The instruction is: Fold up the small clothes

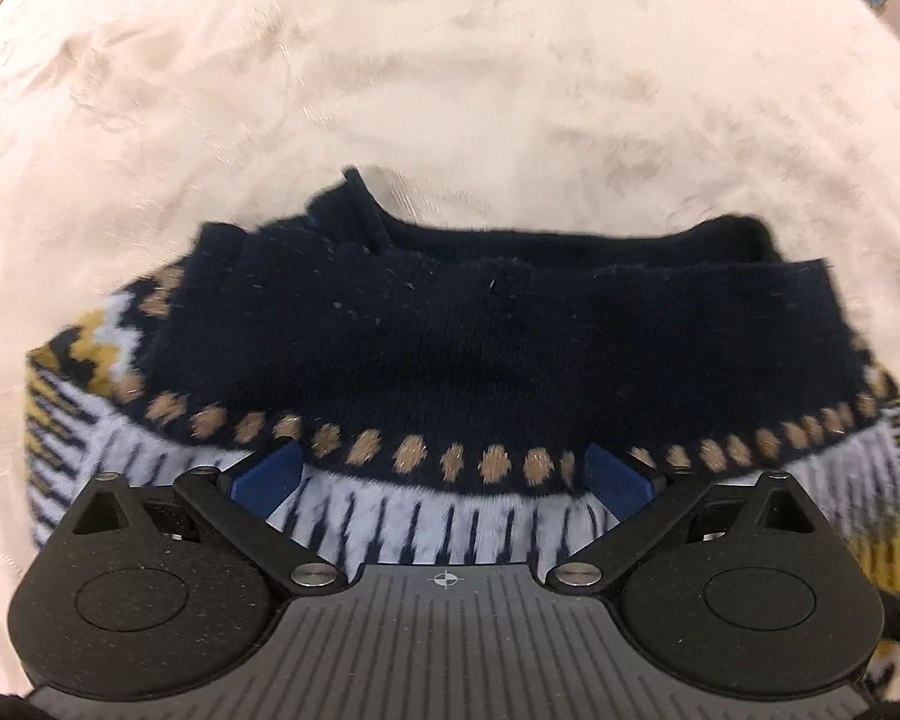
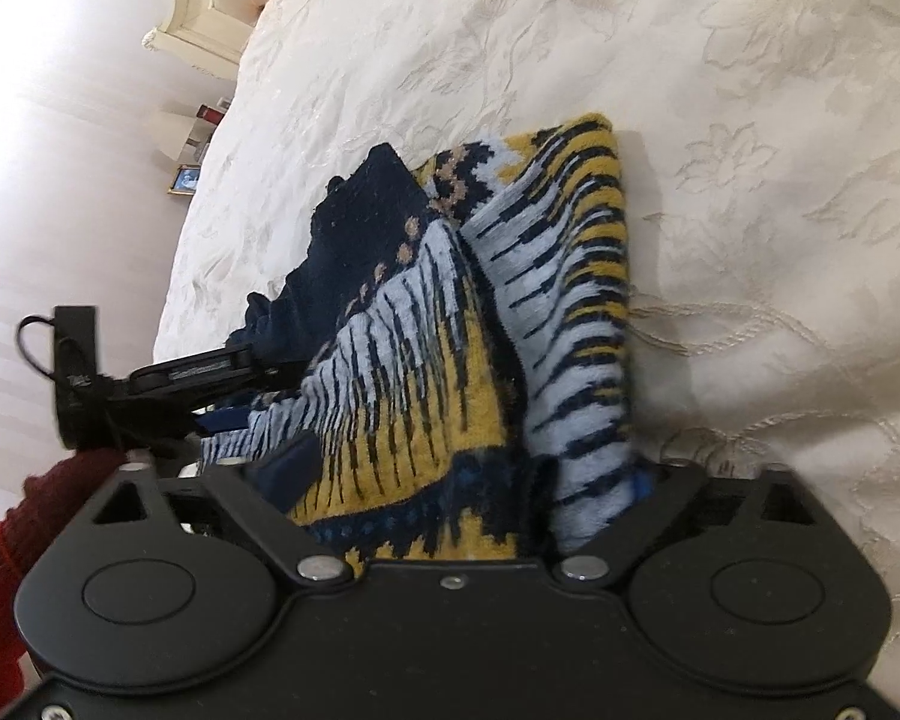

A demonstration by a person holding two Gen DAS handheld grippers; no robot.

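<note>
A small knitted sweater (image 1: 462, 336), navy with tan dots and light-blue, yellow and navy stripes, lies folded on a cream bedspread (image 1: 450, 72). My left gripper (image 1: 444, 471) has its blue pads wide apart, with the sweater's patterned edge lying between and over them. In the right wrist view the sweater (image 2: 450, 312) is bunched up in thick folds. My right gripper (image 2: 468, 468) has its fingers spread wide around these folds, and the fabric hides most of the pads. The left gripper (image 2: 204, 375) shows at the left, reaching in at the sweater's near edge.
The embroidered cream bedspread (image 2: 750, 120) spreads all around the sweater. The bed's edge runs down the left in the right wrist view, with a cream carved headboard (image 2: 210, 6) and a nightstand with small items (image 2: 192, 150) beyond it. A red sleeve (image 2: 24, 516) shows at lower left.
</note>
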